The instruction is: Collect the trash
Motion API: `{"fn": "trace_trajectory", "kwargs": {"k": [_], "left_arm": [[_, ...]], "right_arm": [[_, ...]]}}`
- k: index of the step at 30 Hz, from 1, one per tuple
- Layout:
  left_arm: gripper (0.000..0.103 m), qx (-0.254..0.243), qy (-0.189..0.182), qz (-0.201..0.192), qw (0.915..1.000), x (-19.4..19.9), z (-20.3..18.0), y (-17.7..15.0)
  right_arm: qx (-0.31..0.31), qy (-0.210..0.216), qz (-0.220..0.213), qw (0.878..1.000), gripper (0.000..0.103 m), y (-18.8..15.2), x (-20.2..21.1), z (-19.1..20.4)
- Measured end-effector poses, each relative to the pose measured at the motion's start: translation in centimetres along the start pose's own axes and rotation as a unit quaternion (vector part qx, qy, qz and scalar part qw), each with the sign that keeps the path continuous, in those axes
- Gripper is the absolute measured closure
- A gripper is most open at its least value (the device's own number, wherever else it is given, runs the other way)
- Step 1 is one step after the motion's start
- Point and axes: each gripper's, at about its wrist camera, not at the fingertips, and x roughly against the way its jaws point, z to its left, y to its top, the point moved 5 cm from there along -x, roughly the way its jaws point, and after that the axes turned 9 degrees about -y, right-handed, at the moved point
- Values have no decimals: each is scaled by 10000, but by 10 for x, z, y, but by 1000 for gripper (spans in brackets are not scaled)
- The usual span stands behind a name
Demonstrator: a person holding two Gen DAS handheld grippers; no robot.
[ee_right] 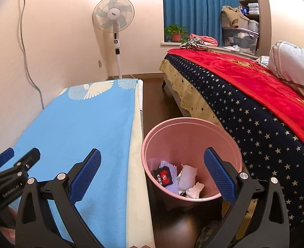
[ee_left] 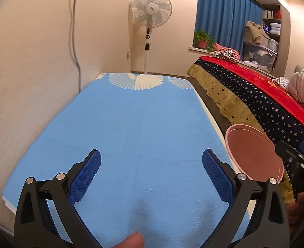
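A pink trash bin (ee_right: pixel 190 132) stands on the dark floor between the blue table and the bed; its rim also shows in the left wrist view (ee_left: pixel 253 155). Inside lie white foam netting (ee_right: pixel 186 174), crumpled white paper (ee_right: pixel 195 190) and a black wrapper with red print (ee_right: pixel 163 176). My right gripper (ee_right: pixel 152 161) is open and empty, above and in front of the bin. My left gripper (ee_left: pixel 151 161) is open and empty over the blue tablecloth (ee_left: pixel 131 134). It also shows at the left edge of the right wrist view (ee_right: pixel 17 161).
A bed with a red blanket and a star-patterned cover (ee_right: pixel 255 107) runs along the right. A white standing fan (ee_right: pixel 113 20) stands by the far wall beyond the table. A cable (ee_right: pixel 25 47) hangs down the left wall. A potted plant (ee_right: pixel 175 33) sits on the windowsill.
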Motion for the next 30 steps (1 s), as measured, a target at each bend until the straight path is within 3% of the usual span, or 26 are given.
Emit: {"fn": "trace_trajectory", "kwargs": {"k": [30], "left_arm": [[8, 44, 59, 40, 10000, -8, 11, -13]], "right_arm": [[53, 2, -16, 10000, 5, -9, -4, 13]]}}
